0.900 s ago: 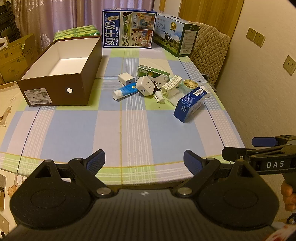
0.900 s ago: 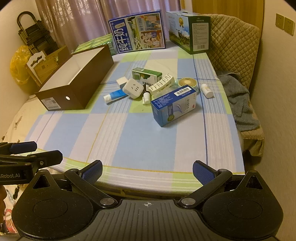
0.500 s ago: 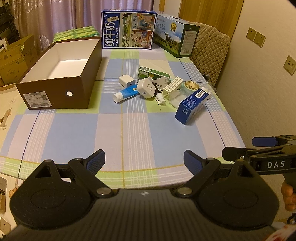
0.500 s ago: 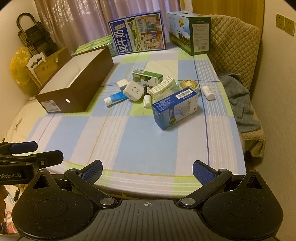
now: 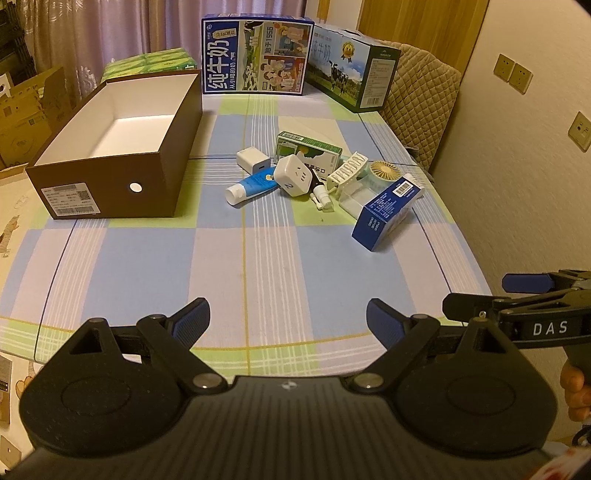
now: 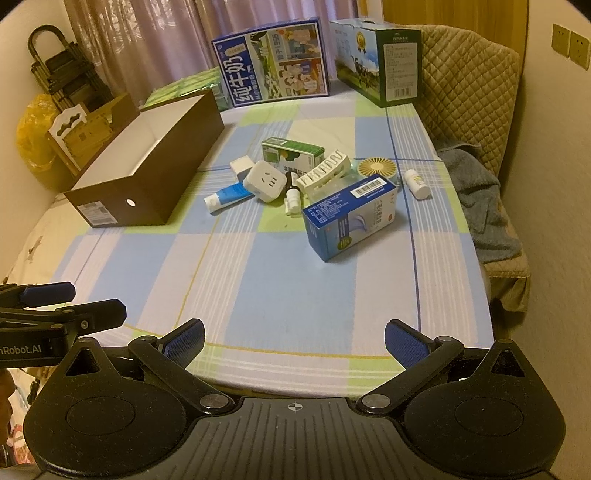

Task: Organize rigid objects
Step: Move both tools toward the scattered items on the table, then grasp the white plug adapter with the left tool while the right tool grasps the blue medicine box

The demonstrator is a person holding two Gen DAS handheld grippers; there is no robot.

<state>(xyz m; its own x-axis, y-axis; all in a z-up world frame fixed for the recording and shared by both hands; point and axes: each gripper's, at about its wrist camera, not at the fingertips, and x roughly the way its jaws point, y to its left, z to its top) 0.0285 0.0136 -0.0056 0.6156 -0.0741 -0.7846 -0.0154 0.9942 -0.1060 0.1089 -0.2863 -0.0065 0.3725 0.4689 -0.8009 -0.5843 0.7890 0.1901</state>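
left gripper tilted down over table near edge, jaws spread, empty | right gripper same pose, spread, empty | blue box mid-table, long axis diagonal, far-right | brown box far left, open, lengthwise away

Two milk cartons against curtain, quilted chair, grey towel

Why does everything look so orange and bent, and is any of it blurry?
Both views: warm indoor light tints the scene. Left wrist view: the fisheye lens bows the table edge and darkens the corners; the brown box looks sharp. Right wrist view: the same curving; the blue carton is crisp, its small print unreadable.
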